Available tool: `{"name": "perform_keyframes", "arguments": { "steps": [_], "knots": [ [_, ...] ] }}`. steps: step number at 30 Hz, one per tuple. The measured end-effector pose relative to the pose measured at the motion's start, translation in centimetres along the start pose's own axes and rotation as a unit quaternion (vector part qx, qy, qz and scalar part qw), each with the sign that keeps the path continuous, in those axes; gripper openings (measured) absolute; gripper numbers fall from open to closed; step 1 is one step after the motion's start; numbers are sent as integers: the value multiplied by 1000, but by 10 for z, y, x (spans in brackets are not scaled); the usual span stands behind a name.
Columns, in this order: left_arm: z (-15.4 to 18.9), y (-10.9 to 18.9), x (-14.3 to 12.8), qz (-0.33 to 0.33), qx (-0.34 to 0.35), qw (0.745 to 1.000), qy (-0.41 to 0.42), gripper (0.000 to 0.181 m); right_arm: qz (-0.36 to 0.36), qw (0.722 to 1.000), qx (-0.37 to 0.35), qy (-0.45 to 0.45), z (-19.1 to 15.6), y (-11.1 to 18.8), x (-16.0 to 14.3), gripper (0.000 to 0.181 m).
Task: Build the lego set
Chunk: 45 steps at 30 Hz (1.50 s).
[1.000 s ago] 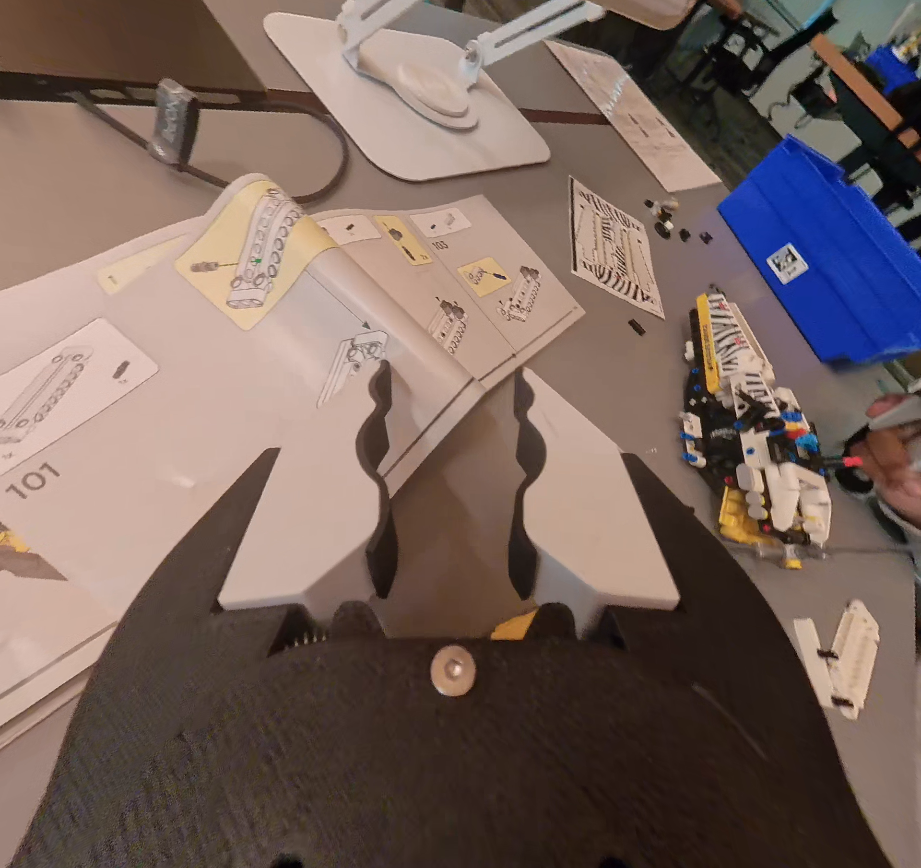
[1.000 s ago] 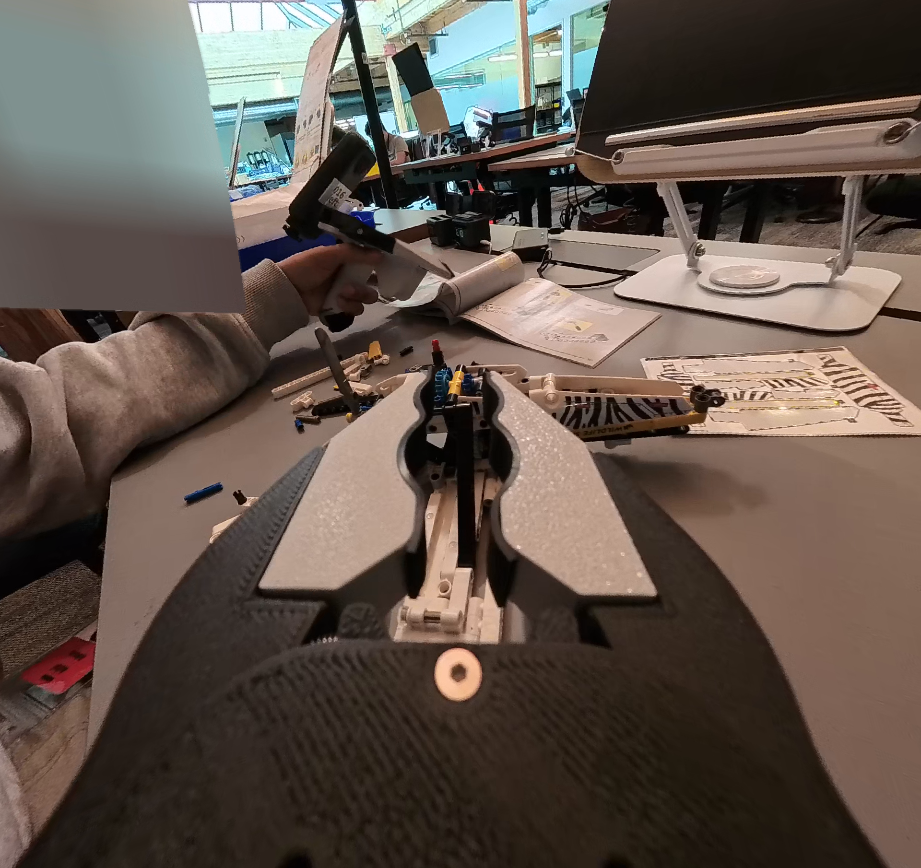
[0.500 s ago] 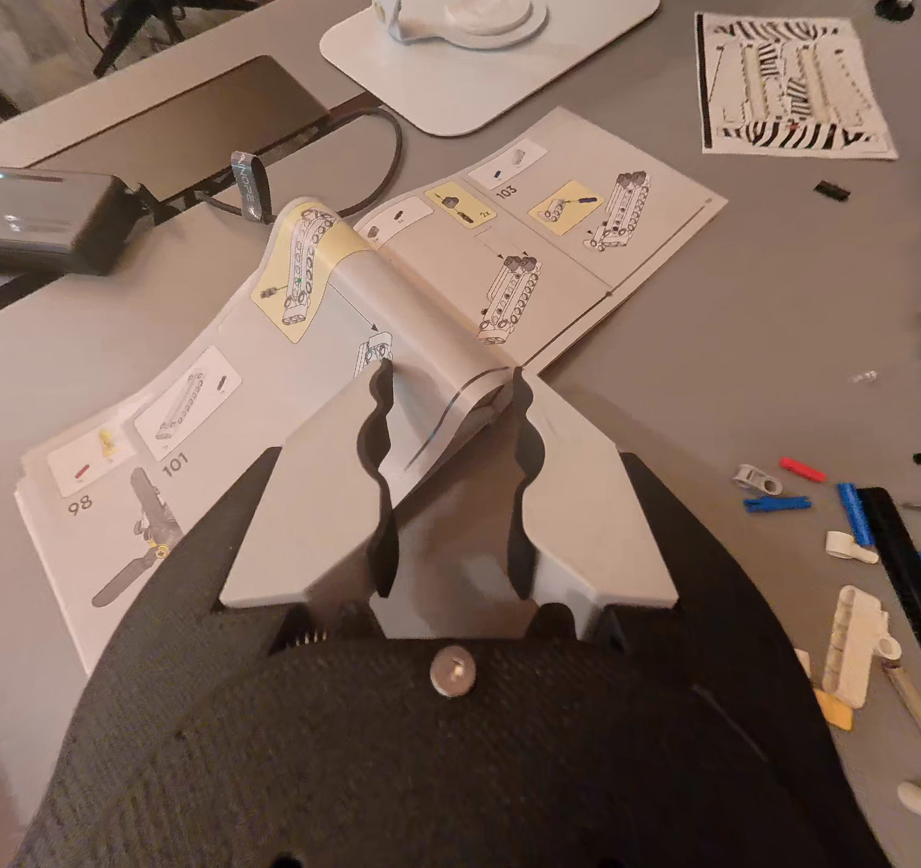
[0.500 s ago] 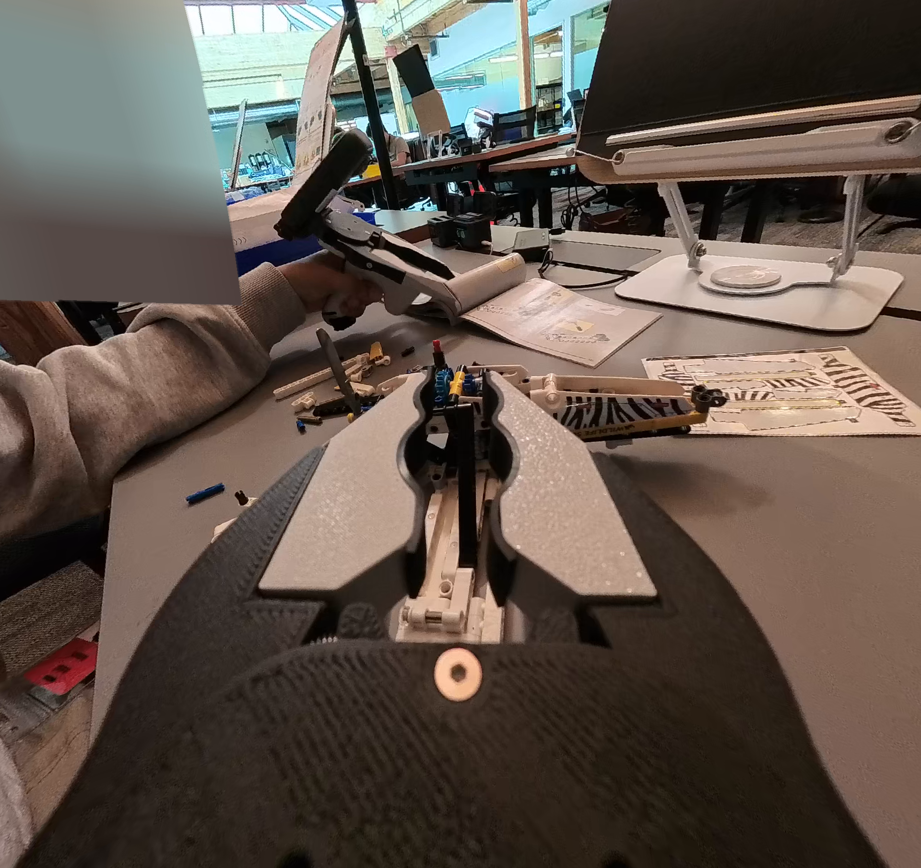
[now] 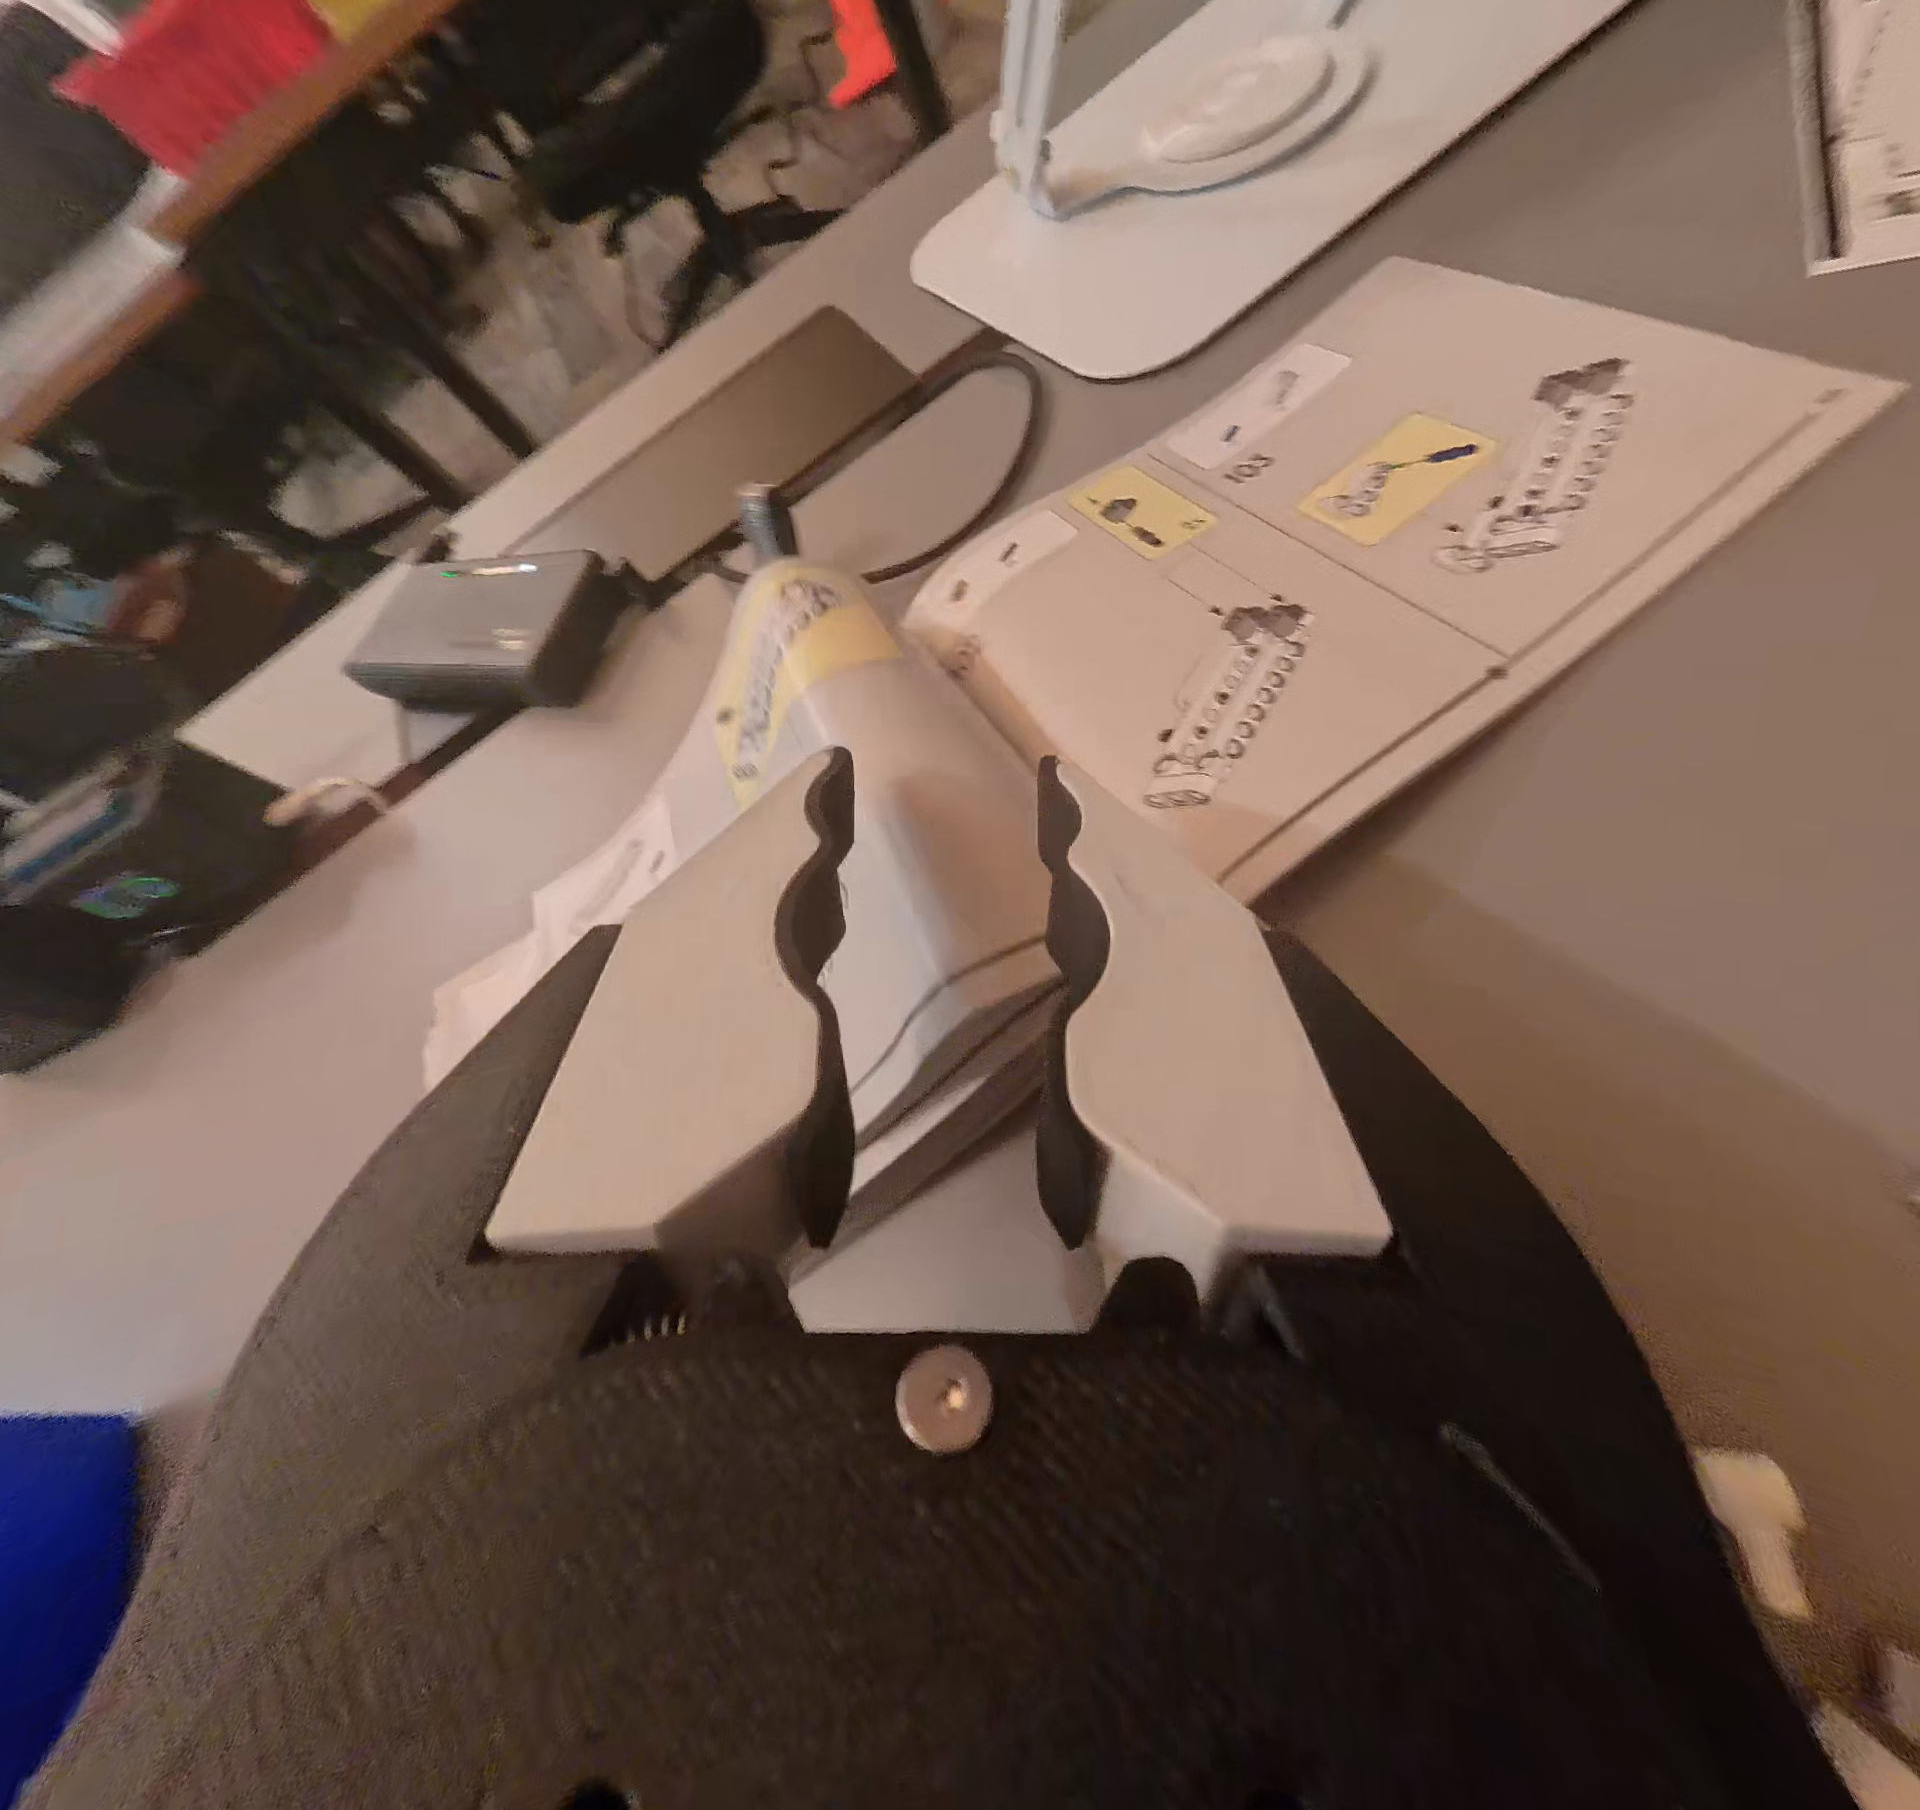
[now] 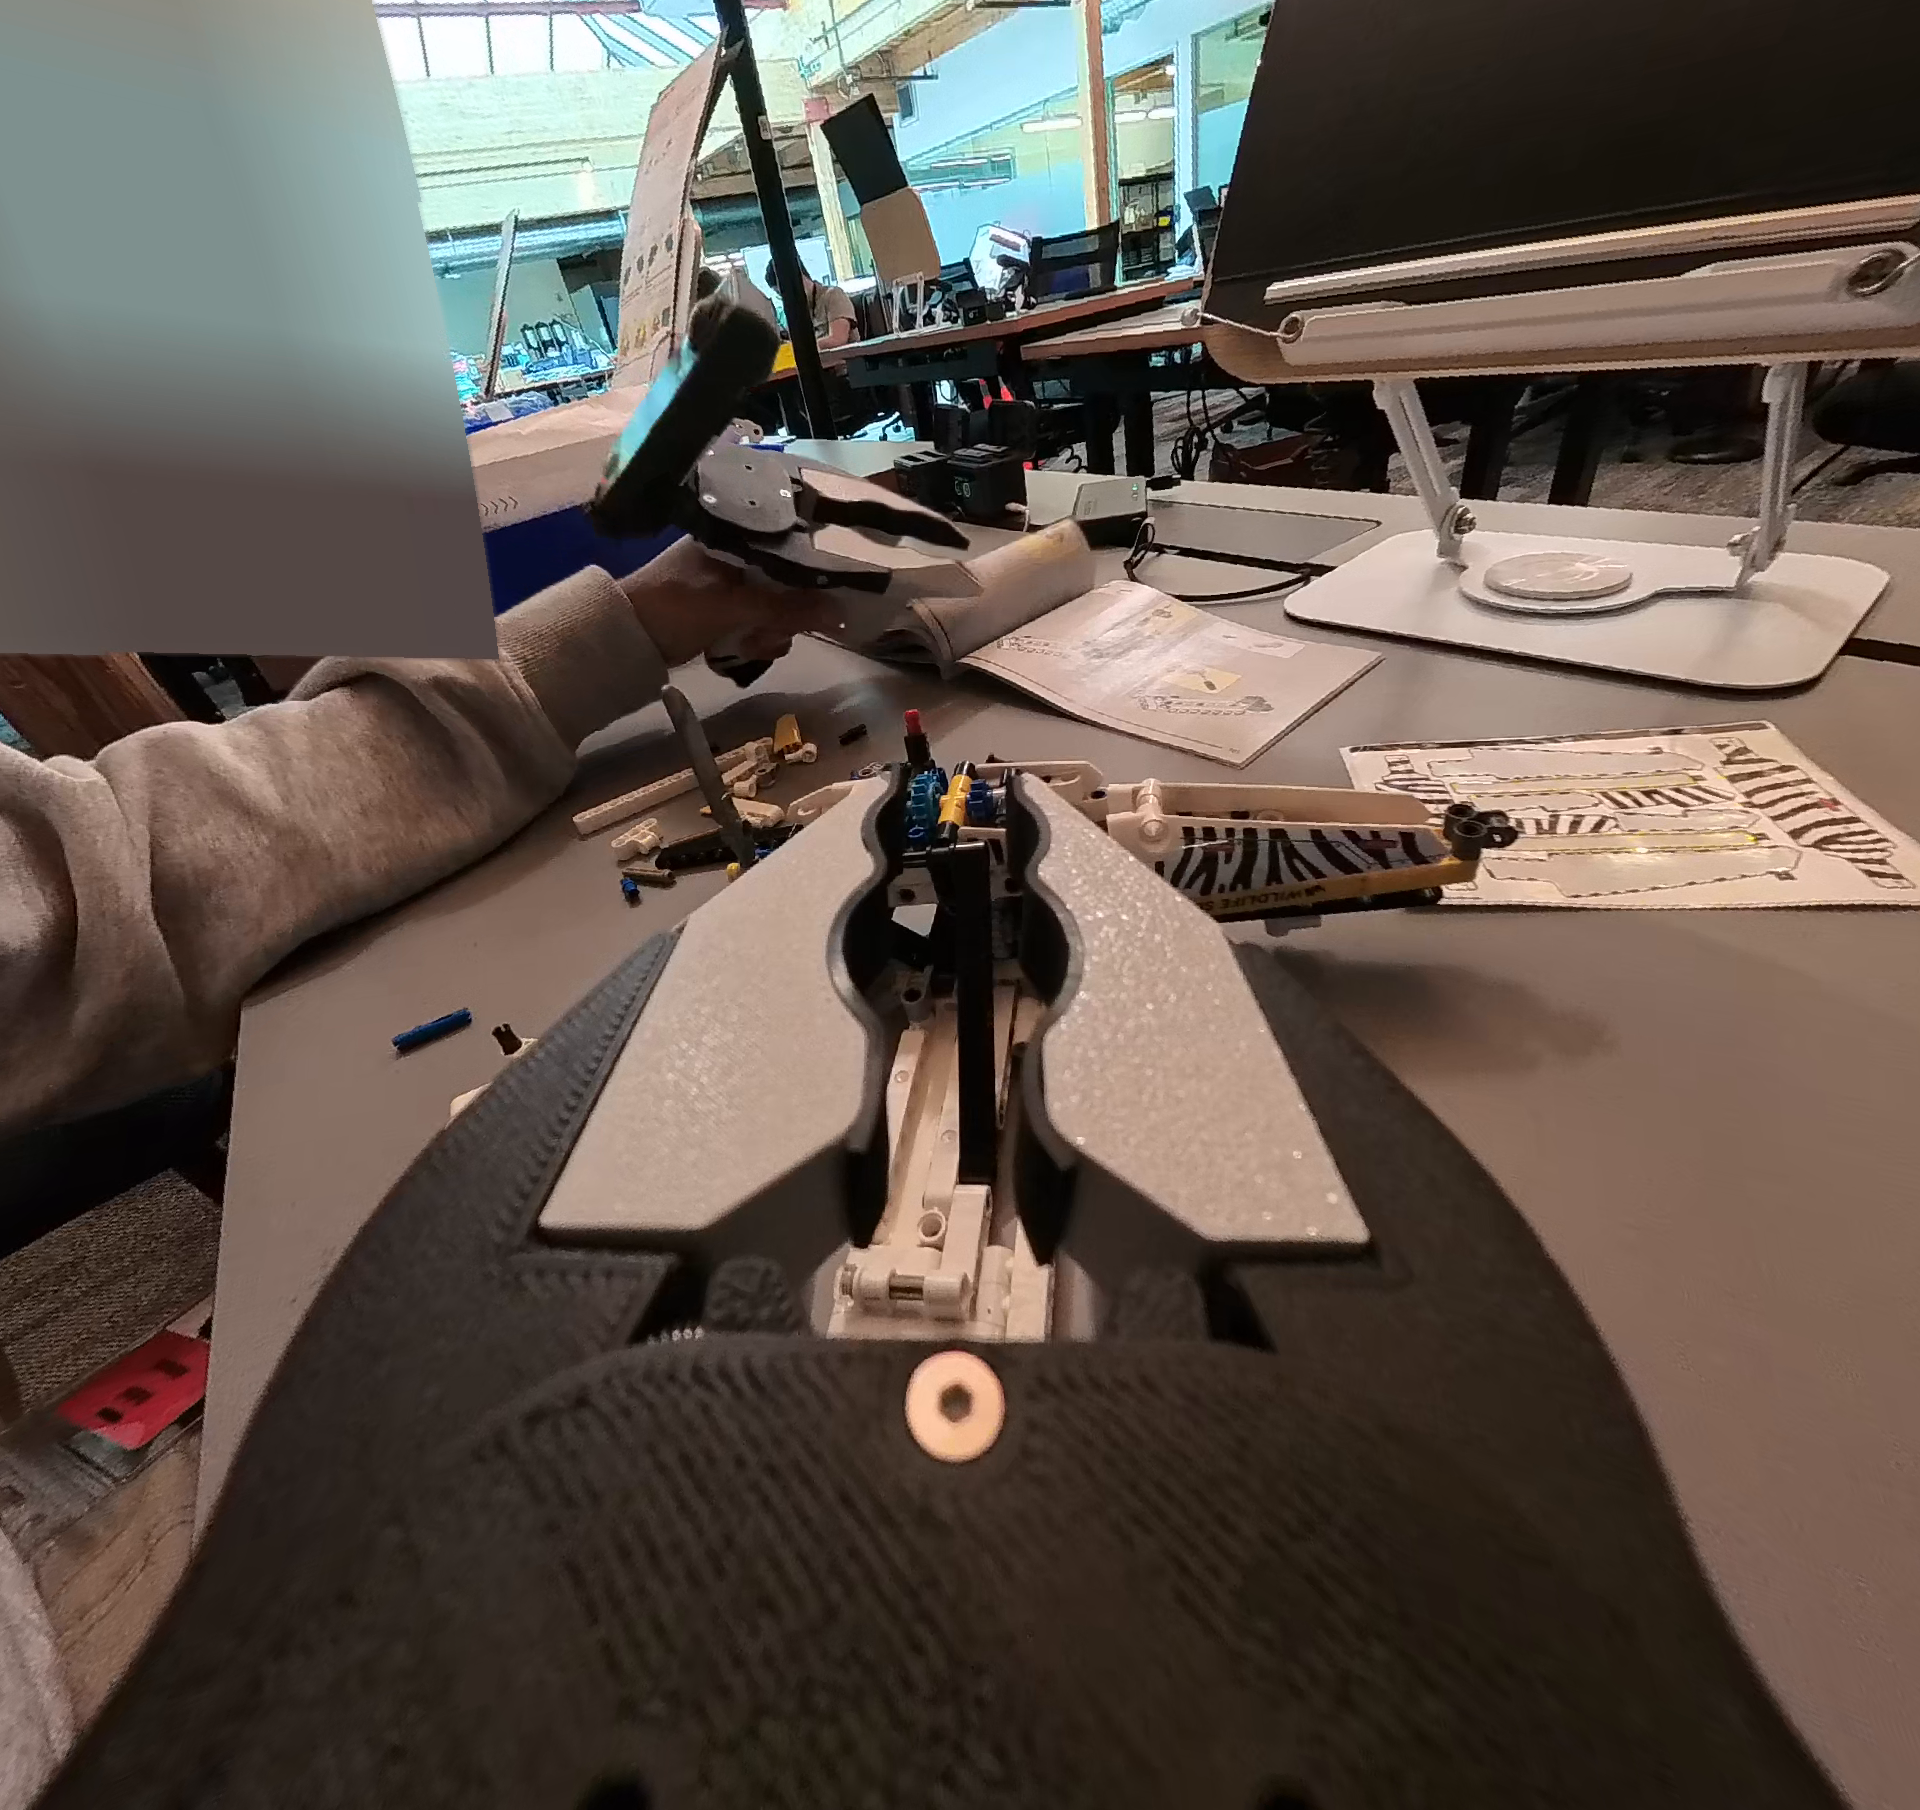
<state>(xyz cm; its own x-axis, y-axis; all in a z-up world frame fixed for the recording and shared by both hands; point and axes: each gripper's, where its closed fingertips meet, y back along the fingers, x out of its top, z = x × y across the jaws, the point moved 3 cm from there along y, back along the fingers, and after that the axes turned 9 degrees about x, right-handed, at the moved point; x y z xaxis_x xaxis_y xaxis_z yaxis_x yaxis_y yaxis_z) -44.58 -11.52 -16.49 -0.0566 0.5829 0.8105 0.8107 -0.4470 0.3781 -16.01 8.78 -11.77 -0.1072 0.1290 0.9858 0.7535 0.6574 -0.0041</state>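
Note:
My right gripper (image 6: 954, 784) is shut on the lego model (image 6: 1299, 851), a white, black and yellow build with a zebra-striped arm that sticks out to the right just above the grey table. My left gripper (image 5: 943, 763) is open at the open instruction booklet (image 5: 1351, 617), with a curled bunch of raised pages (image 5: 800, 648) lying between its fingers. In the right wrist view the left gripper (image 6: 914, 555) is at the booklet (image 6: 1164, 669), held by a hand in a grey sleeve (image 6: 260, 846). Loose lego parts (image 6: 717, 804) lie left of the model.
A white monitor stand base (image 5: 1299, 119) stands behind the booklet, also seen in the right wrist view (image 6: 1621, 607). A zebra sticker sheet (image 6: 1662, 825) lies right of the model. A dark power box (image 5: 478, 628) with cables sits at the table's far edge. A blue pin (image 6: 431, 1028) lies at front left. About 35 cm separates my left fingertips from my right.
My left gripper has swung left and lower over the booklet, and the curled pages now stand up between its fingers. The right gripper and the model have not moved.

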Motion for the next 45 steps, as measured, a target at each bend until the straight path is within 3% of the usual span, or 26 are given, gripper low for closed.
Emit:
{"name": "perform_keyframes", "arguments": {
  "steps": [5, 7, 9, 11, 16, 23, 36, 45],
  "knots": [
    [-19, 3, 2, 7, 81, 996, -21, 29, 0, 1000, 0, 0, 0, 0, 0, 16],
    [-23, 9, 5, 9, 44, 998, 31, 31, 0, 1000, -1, -1, 0, 0, 0, 16],
    [-14, 20, 5, 3, -55, 996, 72, 32, 0, 1000, -1, -1, 0, 0, 0, 16],
    [-11, 30, 2, -6, -106, 992, 72, 37, 1, 1000, -1, -2, 1, 0, 0, 16],
    [-24, 35, -23, -48, -59, 997, -8, 35, 1, 1000, -1, -3, 1, 0, 0, 16],
    [-19, 39, -35, -53, -101, 993, 8, 51, 1, 1000, -1, -4, 1, -1, 0, 16],
    [-30, 27, -35, -43, -29, 999, -6, 47, 8, 1000, 1, -8, 1, 0, 2, 16],
    [-49, 8, -15, 15, 137, 990, 38, 36, 6, 1000, 1, -7, 0, 0, 1, 16]
  ]
}}
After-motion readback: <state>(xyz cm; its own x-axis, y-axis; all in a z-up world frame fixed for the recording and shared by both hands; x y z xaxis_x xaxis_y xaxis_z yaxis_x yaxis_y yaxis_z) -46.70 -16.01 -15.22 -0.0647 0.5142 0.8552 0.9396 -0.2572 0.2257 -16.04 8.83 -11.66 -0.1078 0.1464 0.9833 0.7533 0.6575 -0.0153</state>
